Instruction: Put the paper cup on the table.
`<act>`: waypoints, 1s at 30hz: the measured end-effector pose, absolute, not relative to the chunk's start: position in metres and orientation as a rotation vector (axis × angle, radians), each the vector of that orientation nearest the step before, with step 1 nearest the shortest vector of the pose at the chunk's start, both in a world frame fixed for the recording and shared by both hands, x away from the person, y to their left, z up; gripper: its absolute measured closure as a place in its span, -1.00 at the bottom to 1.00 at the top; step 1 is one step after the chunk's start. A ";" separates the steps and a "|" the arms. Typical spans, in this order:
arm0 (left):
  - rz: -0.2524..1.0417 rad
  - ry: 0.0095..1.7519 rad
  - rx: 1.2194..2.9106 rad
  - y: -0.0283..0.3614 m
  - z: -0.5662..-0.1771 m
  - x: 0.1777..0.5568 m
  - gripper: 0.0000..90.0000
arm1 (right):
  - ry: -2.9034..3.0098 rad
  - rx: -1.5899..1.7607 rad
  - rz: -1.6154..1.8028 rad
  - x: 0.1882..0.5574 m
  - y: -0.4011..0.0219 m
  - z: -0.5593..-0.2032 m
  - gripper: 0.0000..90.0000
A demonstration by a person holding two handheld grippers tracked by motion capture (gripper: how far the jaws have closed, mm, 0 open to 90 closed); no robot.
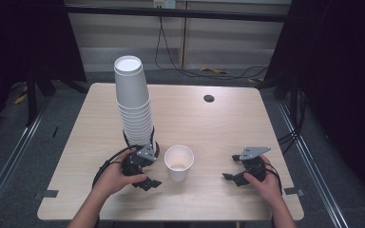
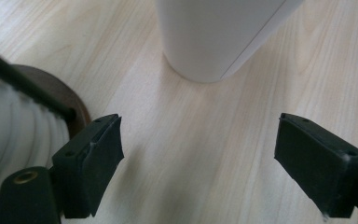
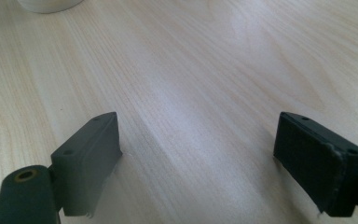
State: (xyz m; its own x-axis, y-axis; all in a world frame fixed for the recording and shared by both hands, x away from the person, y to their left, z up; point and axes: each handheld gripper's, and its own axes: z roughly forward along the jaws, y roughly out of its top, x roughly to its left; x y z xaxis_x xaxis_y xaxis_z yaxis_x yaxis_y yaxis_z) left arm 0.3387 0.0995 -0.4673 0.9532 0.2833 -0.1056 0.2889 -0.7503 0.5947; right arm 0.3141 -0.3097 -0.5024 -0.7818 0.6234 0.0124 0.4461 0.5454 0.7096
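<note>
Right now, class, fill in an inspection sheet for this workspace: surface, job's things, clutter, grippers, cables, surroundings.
Surface: light wooden table, round hole near the far edge.
Job's things: tall cup stack on a dark base; single cup upright beside it.
Clutter: nothing seen.
Grippers: left gripper open beside the stack; right gripper open over bare wood.
Cables: black cable trails from the left gripper.
Surroundings: dark curtains, wall wires, grey floor.

Your left gripper (image 1: pixel 148 172) is black, blocky, a black cable looping out at nine o'clock. Your right gripper (image 1: pixel 233 167) is black too, with a grey three-cornered plate on top. Up close your jaws are matte black rectangular pads with small screw holes; a brass-ringed hole sits at seven o'clock.
</note>
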 end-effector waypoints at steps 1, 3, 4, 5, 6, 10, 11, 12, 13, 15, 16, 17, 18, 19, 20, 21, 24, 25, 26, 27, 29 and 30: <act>-0.015 0.431 2.439 0.101 -0.468 0.338 -0.67 | 2.542 0.897 1.065 0.314 -0.310 -0.502 -0.69; -0.013 0.438 2.432 0.103 -0.469 0.338 -0.67 | 2.543 0.895 1.064 0.314 -0.310 -0.502 -0.69; -0.008 0.431 2.435 0.105 -0.470 0.338 -0.67 | 2.543 0.895 1.065 0.314 -0.310 -0.502 -0.69; -0.012 0.440 2.426 0.106 -0.470 0.338 -0.67 | 2.542 0.896 1.065 0.314 -0.310 -0.502 -0.69; -0.015 0.442 2.419 0.107 -0.471 0.338 -0.67 | 2.542 0.897 1.065 0.314 -0.310 -0.502 -0.69; -0.010 0.431 2.420 0.115 -0.474 0.338 -0.67 | 2.542 0.897 1.065 0.314 -0.310 -0.502 -0.69; -0.010 0.442 2.416 0.116 -0.475 0.337 -0.67 | 2.541 0.896 1.065 0.314 -0.310 -0.502 -0.69; -0.003 0.448 2.421 0.117 -0.476 0.337 -0.67 | 2.542 0.896 1.065 0.314 -0.310 -0.502 -0.69; -0.004 0.451 2.414 0.118 -0.478 0.336 -0.67 | 2.541 0.896 1.065 0.314 -0.310 -0.502 -0.69; -0.009 0.436 2.422 0.122 -0.480 0.336 -0.67 | 2.541 0.896 1.065 0.314 -0.310 -0.502 -0.69; -0.017 0.433 2.409 0.123 -0.481 0.336 -0.67 | 2.542 0.896 1.065 0.314 -0.310 -0.502 -0.69; -0.016 0.419 2.408 0.126 -0.482 0.337 -0.67 | 2.541 0.895 1.065 0.314 -0.310 -0.502 -0.69; -0.020 0.445 2.394 0.127 -0.483 0.335 -0.67 | 2.541 0.896 1.065 0.314 -0.310 -0.502 -0.69; -0.009 0.449 2.395 0.129 -0.484 0.335 -0.67 | 2.541 0.896 1.065 0.314 -0.310 -0.502 -0.69; 0.000 0.447 2.396 0.130 -0.485 0.334 -0.67 | 2.541 0.895 1.065 0.314 -0.310 -0.502 -0.69; -0.009 0.451 2.398 0.132 -0.485 0.334 -0.67 | 2.541 0.896 1.065 0.314 -0.310 -0.502 -0.69; -0.006 0.454 2.376 0.138 -0.486 0.333 -0.67 | 2.541 0.896 1.065 0.314 -0.310 -0.502 -0.69; -0.001 0.453 2.383 0.139 -0.486 0.334 -0.67 | 2.541 0.896 1.065 0.314 -0.310 -0.502 -0.69; -0.002 0.457 2.394 0.140 -0.484 0.334 -0.67 | 2.541 0.896 1.065 0.314 -0.310 -0.502 -0.69; 0.016 0.452 2.387 0.141 -0.483 0.334 -0.67 | 2.542 0.896 1.065 0.314 -0.310 -0.502 -0.69; 0.012 0.455 2.375 0.144 -0.481 0.335 -0.67 | 2.542 0.897 1.065 0.314 -0.310 -0.502 -0.69; 0.013 0.440 2.383 0.145 -0.481 0.336 -0.67 | 2.541 0.896 1.065 0.314 -0.310 -0.502 -0.69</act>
